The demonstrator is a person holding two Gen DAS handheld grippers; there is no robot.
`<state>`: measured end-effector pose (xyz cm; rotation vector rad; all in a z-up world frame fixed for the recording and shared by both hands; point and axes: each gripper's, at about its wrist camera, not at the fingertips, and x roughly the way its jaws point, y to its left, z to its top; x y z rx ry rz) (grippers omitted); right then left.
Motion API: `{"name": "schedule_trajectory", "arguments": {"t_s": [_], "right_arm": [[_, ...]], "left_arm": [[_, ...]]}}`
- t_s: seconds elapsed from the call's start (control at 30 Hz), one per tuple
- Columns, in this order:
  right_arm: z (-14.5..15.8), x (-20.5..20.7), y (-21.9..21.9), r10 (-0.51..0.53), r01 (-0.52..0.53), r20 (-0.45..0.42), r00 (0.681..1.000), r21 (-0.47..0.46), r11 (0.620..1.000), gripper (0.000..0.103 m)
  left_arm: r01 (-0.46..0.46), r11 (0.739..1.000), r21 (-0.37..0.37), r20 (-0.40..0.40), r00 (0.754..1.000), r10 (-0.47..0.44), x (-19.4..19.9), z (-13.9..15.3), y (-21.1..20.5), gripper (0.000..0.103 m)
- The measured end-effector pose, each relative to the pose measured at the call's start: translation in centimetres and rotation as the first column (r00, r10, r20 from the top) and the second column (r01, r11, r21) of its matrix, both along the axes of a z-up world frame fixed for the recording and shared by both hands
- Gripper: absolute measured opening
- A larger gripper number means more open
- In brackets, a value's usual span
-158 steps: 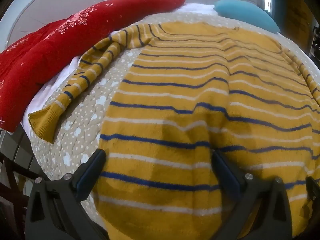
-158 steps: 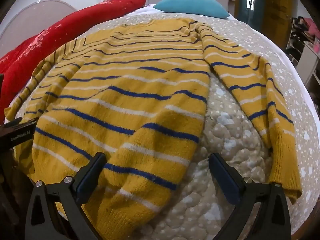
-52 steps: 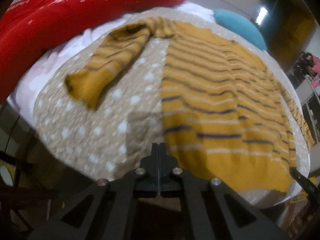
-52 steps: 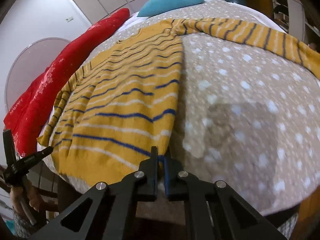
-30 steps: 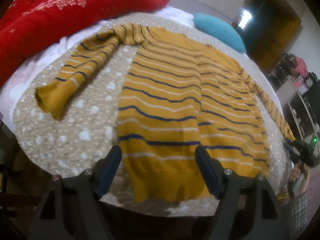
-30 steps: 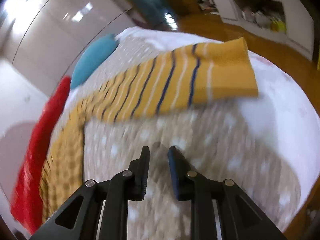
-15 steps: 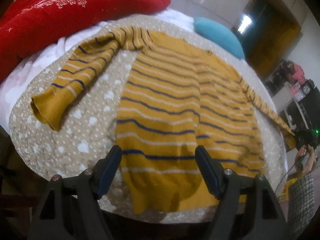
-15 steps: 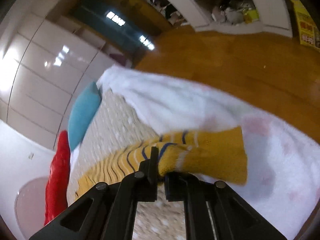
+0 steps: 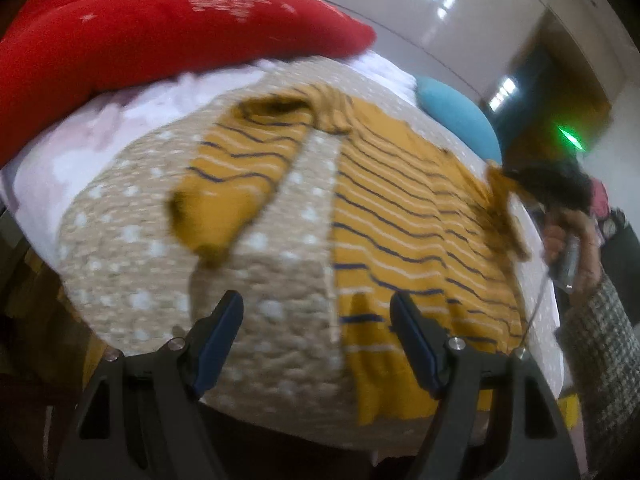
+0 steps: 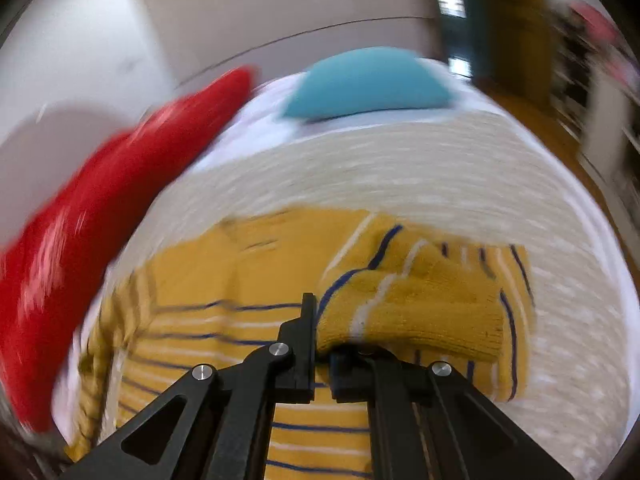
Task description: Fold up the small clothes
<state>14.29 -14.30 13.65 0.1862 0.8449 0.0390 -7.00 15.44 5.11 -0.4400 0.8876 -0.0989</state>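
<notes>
One sleeve cuff (image 10: 416, 312) is pinched in your right tool (image 10: 320, 354), held above the sweater (image 9: 408, 216). Your left tool (image 9: 316, 344) gapes empty at the near hem, the other sleeve (image 9: 236, 176) lying far-left of it.

The yellow sweater (image 9: 400, 216) with blue and white stripes lies flat ahead of the open left claw (image 9: 316, 332). Its one sleeve cuff (image 10: 420, 312) is lifted, pinched in the closed right claw (image 10: 320, 344), above the body.

We find no readable words, labels, brand names or numbers in either view; the motion blur leaves us nothing legible on any surface.
</notes>
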Motion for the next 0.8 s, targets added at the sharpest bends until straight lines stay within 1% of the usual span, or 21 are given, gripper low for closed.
{"name": "schedule_trajectory", "arguments": {"t_s": [0.07, 0.13, 0.2, 0.27, 0.33, 0.4, 0.43, 0.47, 0.5, 0.53, 0.57, 0.6, 0.63, 0.67, 0.7, 0.73, 0.77, 0.8], "right_arm": [[-1.5, 1.8, 5.7, 0.087, -0.089, -0.026, 0.996, -0.059, 0.994, 0.005], [-3.4, 3.3, 10.3, 0.152, -0.157, -0.052, 0.987, -0.126, 0.979, 0.005], [-5.3, 4.4, 13.0, 0.184, -0.195, -0.074, 0.98, -0.188, 0.963, 0.005], [-6.9, 4.5, 15.7, 0.222, -0.239, -0.09, 0.971, -0.276, 0.931, 0.005], [-8.1, 3.9, 18.6, 0.252, -0.276, -0.113, 0.961, -0.39, 0.879, 0.006], [-9.2, 3.3, 21.1, 0.293, -0.317, -0.128, 0.947, -0.512, 0.798, 0.01], [-9.8, 2.8, 22.4, 0.318, -0.333, -0.13, 0.939, -0.571, 0.75, 0.011], [-10.1, 2.4, 23.4, 0.338, -0.343, -0.129, 0.932, -0.611, 0.713, 0.017], [-10.3, 2.1, 24.1, 0.358, -0.354, -0.129, 0.925, -0.639, 0.683, 0.031], [-10.7, 1.8, 25.2, 0.386, -0.365, -0.126, 0.914, -0.673, 0.643, 0.039], [-11.1, 1.3, 26.2, 0.422, -0.378, -0.124, 0.898, -0.709, 0.595, 0.05], [-11.5, 0.9, 27.1, 0.451, -0.388, -0.128, 0.883, -0.738, 0.552, 0.056], [-12.0, 0.4, 27.9, 0.476, -0.391, -0.132, 0.87, -0.772, 0.502, 0.057], [-12.6, -0.3, 28.7, 0.502, -0.378, -0.135, 0.855, -0.823, 0.424, 0.057], [-13.3, -0.9, 29.2, 0.52, -0.362, -0.138, 0.843, -0.86, 0.359, 0.057], [-13.7, -1.3, 29.6, 0.533, -0.348, -0.142, 0.834, -0.885, 0.31, 0.057], [-14.1, -1.7, 29.8, 0.549, -0.336, -0.142, 0.824, -0.902, 0.27, 0.057], [-14.1, -1.8, 29.8, 0.553, -0.33, -0.14, 0.821, -0.908, 0.259, 0.057]], "left_arm": [[-0.03, 0.999, -0.012, -0.004, 1.0, 0.03, -0.5, -0.3, 1.4, 0.075], [-0.058, 0.998, -0.021, -0.012, 0.998, 0.058, -0.8, -0.7, 2.6, 0.075], [-0.084, 0.996, -0.029, -0.023, 0.996, 0.083, -1.1, -1.2, 3.8, 0.075], [-0.107, 0.994, -0.038, -0.038, 0.994, 0.105, -1.5, -1.9, 4.7, 0.075], [-0.125, 0.991, -0.056, -0.056, 0.991, 0.121, -1.7, -2.6, 5.4, 0.076], [-0.136, 0.988, -0.072, -0.064, 0.989, 0.132, -1.8, -3.0, 5.8, 0.075], [-0.143, 0.986, -0.081, -0.065, 0.988, 0.138, -2.0, -3.1, 6.0, 0.076], [-0.145, 0.986, -0.082, -0.065, 0.988, 0.14, -2.0, -3.2, 6.1, 0.076], [-0.147, 0.986, -0.083, -0.063, 0.988, 0.142, -2.0, -3.2, 6.1, 0.076], [-0.146, 0.986, -0.083, -0.061, 0.988, 0.141, -2.0, -3.2, 6.1, 0.076], [-0.143, 0.986, -0.083, -0.058, 0.989, 0.139, -2.1, -3.1, 6.0, 0.075], [-0.14, 0.987, -0.082, -0.056, 0.989, 0.136, -2.2, -3.0, 6.0, 0.076], [-0.137, 0.987, -0.079, -0.056, 0.99, 0.133, -2.2, -3.0, 5.9, 0.076], [-0.134, 0.988, -0.078, -0.057, 0.99, 0.13, -2.2, -3.0, 5.7, 0.076], [-0.131, 0.988, -0.08, -0.06, 0.99, 0.127, -2.2, -3.0, 5.6, 0.076], [-0.129, 0.988, -0.082, -0.062, 0.99, 0.124, -2.2, -3.0, 5.5, 0.076], [-0.128, 0.988, -0.083, -0.066, 0.99, 0.123, -2.2, -3.0, 5.4, 0.076], [-0.127, 0.988, -0.084, -0.067, 0.99, 0.121, -2.2, -3.0, 5.3, 0.076]]}}
